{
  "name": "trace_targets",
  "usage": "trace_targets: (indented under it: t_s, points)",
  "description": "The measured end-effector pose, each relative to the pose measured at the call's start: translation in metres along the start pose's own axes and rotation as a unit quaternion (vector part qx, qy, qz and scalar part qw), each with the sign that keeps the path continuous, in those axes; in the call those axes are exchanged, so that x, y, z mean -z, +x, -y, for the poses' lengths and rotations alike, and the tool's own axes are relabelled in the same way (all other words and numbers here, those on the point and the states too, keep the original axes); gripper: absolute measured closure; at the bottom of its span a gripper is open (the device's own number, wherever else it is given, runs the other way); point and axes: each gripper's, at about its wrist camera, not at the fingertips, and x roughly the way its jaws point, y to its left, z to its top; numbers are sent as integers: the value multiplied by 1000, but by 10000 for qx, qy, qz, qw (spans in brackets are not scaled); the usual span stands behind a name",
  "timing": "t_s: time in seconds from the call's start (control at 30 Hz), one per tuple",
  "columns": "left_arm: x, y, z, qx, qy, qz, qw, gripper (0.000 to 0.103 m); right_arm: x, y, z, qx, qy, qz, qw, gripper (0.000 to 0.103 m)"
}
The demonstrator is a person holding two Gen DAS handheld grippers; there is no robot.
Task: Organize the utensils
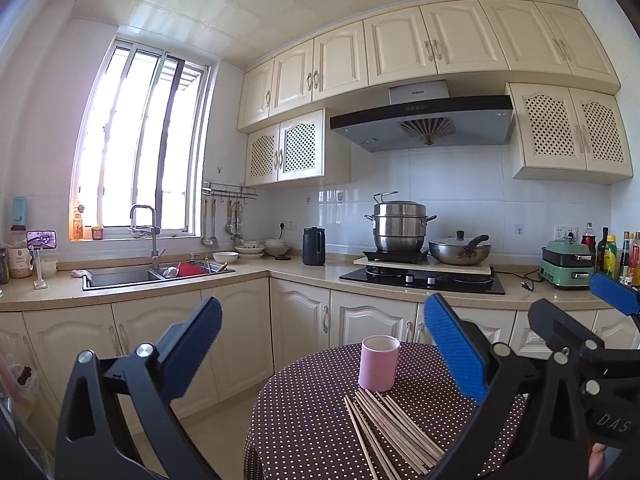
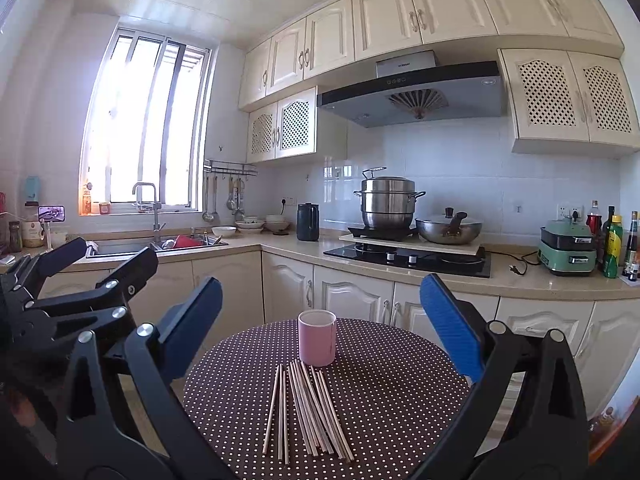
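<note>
We hold both grippers above the near edge of the table (image 2: 400, 380), jaws spread wide and empty. Our right gripper (image 2: 320, 332) frames the cup (image 2: 317, 338); the chopsticks (image 2: 308, 412) lie loose on the cloth just in front of the cup, between our fingers. Our left gripper (image 1: 322, 354) sits left of the cup, so cup and chopsticks fall toward its right finger (image 1: 456, 352). The cup stands upright; we cannot tell what is inside.

From my left wrist feed, the chopsticks (image 1: 394, 434) run partly behind my own blue finger (image 1: 456, 350); the table (image 1: 304, 420) is cut off below, and the bottles' (image 1: 624, 254) labels are too small to read
</note>
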Motion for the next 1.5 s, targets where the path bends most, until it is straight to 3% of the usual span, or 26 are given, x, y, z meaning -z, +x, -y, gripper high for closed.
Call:
trace_targets:
  t_s: [0.8,1.5]
  points:
    - [4,2,-2,-203,89,-79,9997,4,5,7,-6,31,-65,-121,9999,6]
    - [16,44,11,-194,240,-347,9989,4,21,41,3,0,-98,-253,9996,6]
